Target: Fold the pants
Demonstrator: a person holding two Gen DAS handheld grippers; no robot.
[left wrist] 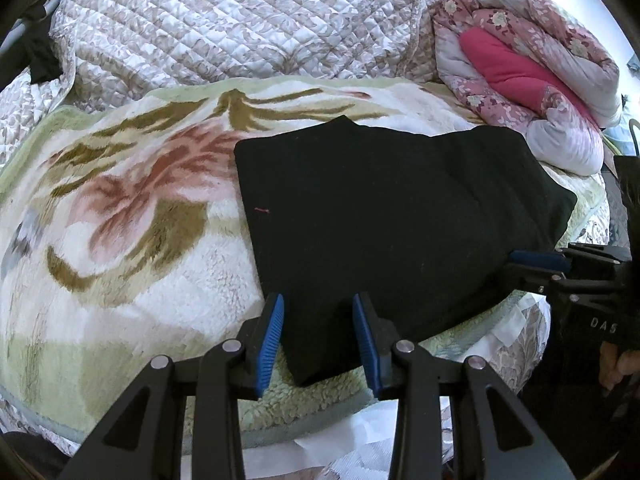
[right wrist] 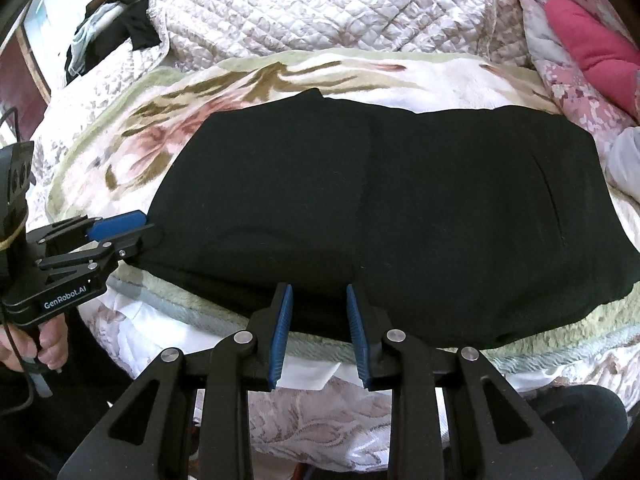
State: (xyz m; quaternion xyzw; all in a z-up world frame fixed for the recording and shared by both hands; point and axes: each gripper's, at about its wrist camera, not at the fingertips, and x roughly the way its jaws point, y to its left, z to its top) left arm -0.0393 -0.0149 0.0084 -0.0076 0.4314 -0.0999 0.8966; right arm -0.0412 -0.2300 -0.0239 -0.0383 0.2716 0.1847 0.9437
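The black pants (left wrist: 392,208) lie folded into a flat rectangle on a fleece floral blanket (left wrist: 120,208); they fill the middle of the right wrist view (right wrist: 400,216). My left gripper (left wrist: 319,300) is open, its blue pads on either side of the pants' near left corner, just above the cloth. My right gripper (right wrist: 320,290) is open at the pants' near edge, holding nothing. Each gripper shows in the other's view: the right one (left wrist: 536,258) at the pants' right edge, the left one (right wrist: 120,224) at the left corner.
A quilted bedspread (left wrist: 240,20) is heaped behind the blanket. A rolled pink floral duvet (left wrist: 532,68) lies at the back right. Dark clothes (right wrist: 136,28) hang on a rack at the back left. The bed's front edge runs just below the grippers.
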